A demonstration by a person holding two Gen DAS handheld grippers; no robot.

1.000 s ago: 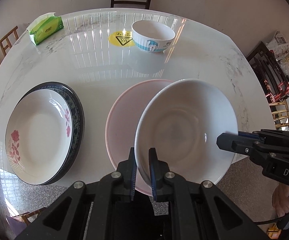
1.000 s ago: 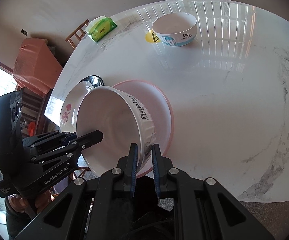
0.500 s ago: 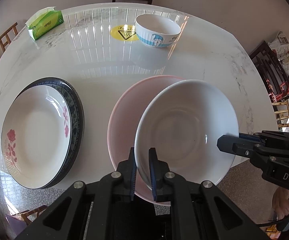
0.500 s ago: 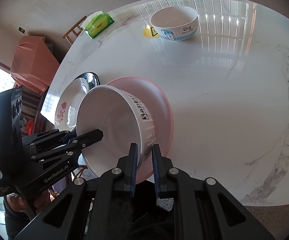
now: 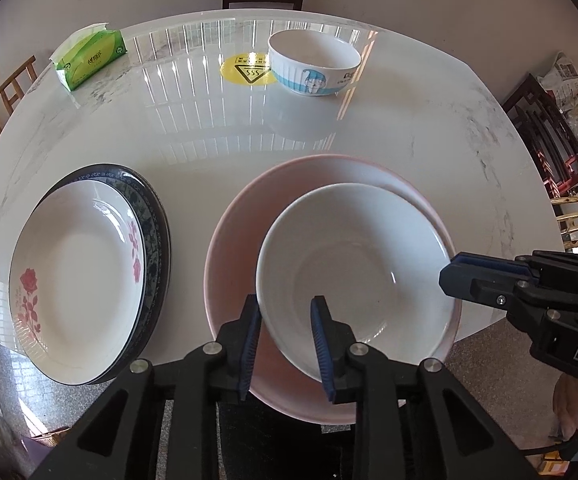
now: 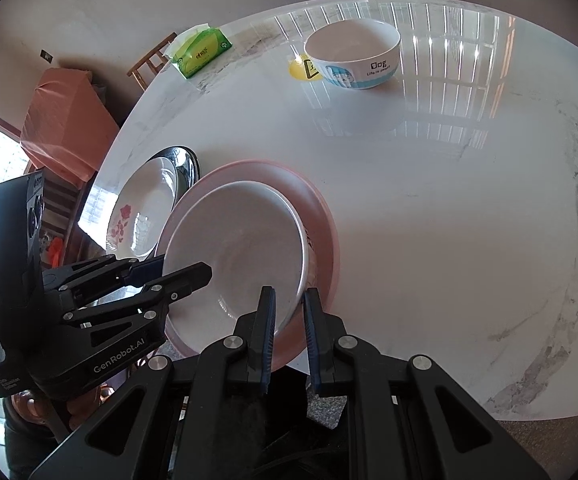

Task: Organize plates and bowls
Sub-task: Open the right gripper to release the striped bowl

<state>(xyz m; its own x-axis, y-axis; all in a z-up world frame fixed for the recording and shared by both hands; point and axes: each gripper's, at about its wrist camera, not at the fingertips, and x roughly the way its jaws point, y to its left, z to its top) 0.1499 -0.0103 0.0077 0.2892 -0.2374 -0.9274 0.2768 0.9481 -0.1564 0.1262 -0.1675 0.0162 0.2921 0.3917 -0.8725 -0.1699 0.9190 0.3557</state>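
Bowls: three — pink bowl (image 5: 233, 264), white bowl (image 5: 353, 264) nested inside it, cartoon bowl (image 5: 315, 62) at far side.
Plates: two, stacked — rose plate (image 5: 75, 280) on dark-rimmed plate (image 5: 157, 224).
Tissue packs: one, green tissue pack (image 5: 89, 58).
Yellow stickers: one, sticker (image 5: 245, 70) beside cartoon bowl.
Tables: one, table (image 5: 209, 132).
Grippers: two — left gripper (image 5: 285, 340), right gripper (image 6: 289, 332).
Chairs: several around table; exact count unclear.

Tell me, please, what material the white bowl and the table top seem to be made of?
White bowl: probably glazed ceramic; smooth, glossy, with a bright highlight inside. Table top: looks like polished marble or a marble-look slab; grey veins and mirror-like window reflections, real stone or not I cannot tell.
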